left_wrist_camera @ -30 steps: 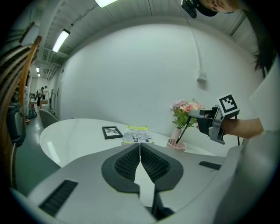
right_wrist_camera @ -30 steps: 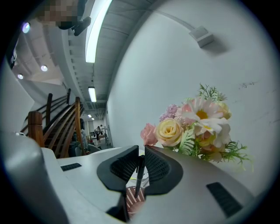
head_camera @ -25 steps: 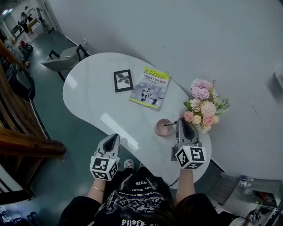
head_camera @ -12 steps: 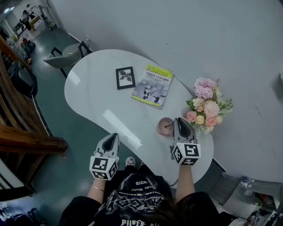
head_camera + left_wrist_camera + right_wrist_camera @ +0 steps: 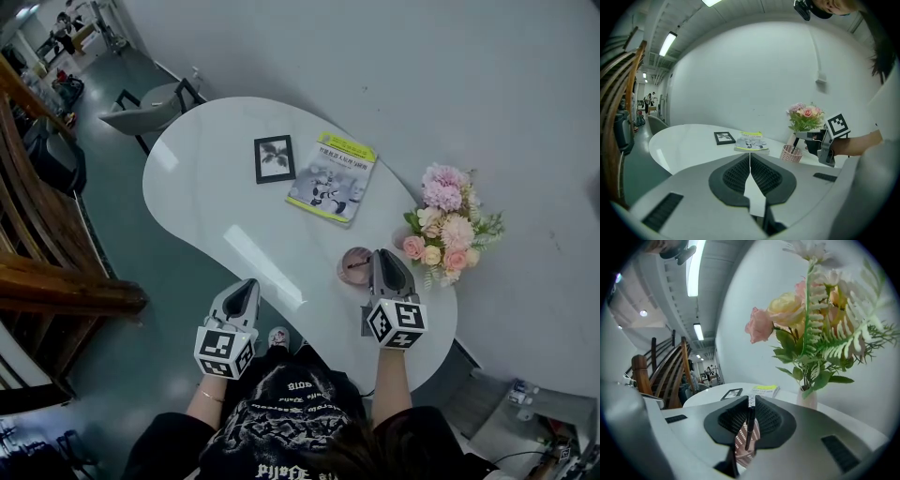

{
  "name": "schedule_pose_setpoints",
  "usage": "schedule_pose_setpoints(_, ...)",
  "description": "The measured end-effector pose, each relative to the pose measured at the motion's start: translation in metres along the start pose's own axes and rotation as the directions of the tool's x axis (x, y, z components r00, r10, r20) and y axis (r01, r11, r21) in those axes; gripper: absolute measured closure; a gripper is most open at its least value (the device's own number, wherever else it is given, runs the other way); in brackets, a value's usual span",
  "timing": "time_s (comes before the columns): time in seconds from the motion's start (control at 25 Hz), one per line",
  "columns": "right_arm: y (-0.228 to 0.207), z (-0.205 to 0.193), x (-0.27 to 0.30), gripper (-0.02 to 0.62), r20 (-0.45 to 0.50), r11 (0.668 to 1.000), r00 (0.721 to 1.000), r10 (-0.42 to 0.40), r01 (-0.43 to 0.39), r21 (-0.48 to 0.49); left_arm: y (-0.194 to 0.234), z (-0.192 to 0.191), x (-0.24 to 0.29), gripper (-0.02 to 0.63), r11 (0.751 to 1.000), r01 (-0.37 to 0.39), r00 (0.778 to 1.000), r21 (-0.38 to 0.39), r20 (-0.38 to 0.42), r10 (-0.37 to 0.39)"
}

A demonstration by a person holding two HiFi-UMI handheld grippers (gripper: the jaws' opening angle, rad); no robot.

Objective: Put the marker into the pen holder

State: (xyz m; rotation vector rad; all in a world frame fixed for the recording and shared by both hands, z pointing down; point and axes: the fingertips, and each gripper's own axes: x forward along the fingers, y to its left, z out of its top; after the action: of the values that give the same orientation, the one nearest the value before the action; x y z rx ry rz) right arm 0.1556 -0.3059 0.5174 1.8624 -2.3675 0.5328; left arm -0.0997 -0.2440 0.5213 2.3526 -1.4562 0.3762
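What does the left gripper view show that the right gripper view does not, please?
Only the left gripper view: the left gripper, shut and empty, and the right gripper seen from outside, above the holder.
Only the right gripper view: its pads pressed on the marker, with the holder right beneath.
Both: table, frame, book, flowers, holder and marker.

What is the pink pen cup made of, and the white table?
The pink pen holder looks like metal or plastic mesh: its wall shows a grid of small gaps. The white table looks like polished stone or lacquer, because lights reflect off it; I can't tell which.
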Motion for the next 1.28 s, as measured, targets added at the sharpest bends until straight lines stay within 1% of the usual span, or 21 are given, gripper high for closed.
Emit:
schedule_pose_setpoints(0.28,-0.005,-0.012,0.003,0.528,-0.022,0.999,1.0,-0.014,0.015,0.032,0.001,-0.003,0.001,0.581,1.0,0.0,1.0,0.003,-0.011,0.0)
schedule_pose_setpoints(0.48,-0.01,-0.019,0.003,0.525,-0.041,0.997,0.999,-0.021,0.024,0.08,0.0,-0.004,0.003,0.581,1.0,0.005,1.0,0.004,-0.014,-0.005)
schedule_pose_setpoints(0.72,-0.012,-0.025,0.003,0.513,-0.063,0.995,0.998,-0.022,0.028,0.095,0.001,-0.004,0.005,0.581,1.0,0.013,1.0,0.006,-0.013,-0.013)
schedule_pose_setpoints(0.88,-0.01,-0.027,0.001,0.467,-0.082,0.998,0.996,-0.018,0.024,0.064,0.0,-0.003,0.005,0.581,1.0,0.021,1.0,0.006,-0.008,-0.021)
schedule_pose_setpoints(0.96,-0.008,-0.023,-0.001,0.42,-0.074,0.999,0.997,-0.023,0.026,0.035,0.0,-0.003,0.005,0.581,1.0,0.027,1.0,0.006,-0.005,-0.027)
schedule_pose_setpoints(1.04,-0.005,-0.017,-0.005,0.408,-0.063,1.0,0.998,-0.023,0.024,0.005,-0.001,-0.002,0.005,0.581,0.999,0.035,0.999,0.007,-0.001,-0.035)
schedule_pose_setpoints(1.16,0.004,-0.009,-0.013,0.408,-0.056,1.0,0.998,-0.011,0.01,-0.021,-0.003,0.001,0.004,0.581,0.999,0.053,0.999,0.007,0.009,-0.053)
schedule_pose_setpoints(1.28,0.013,-0.003,-0.023,0.408,-0.048,0.999,0.999,-0.015,0.013,-0.045,-0.006,0.003,0.004,0.581,0.997,0.078,0.997,0.009,0.019,-0.078)
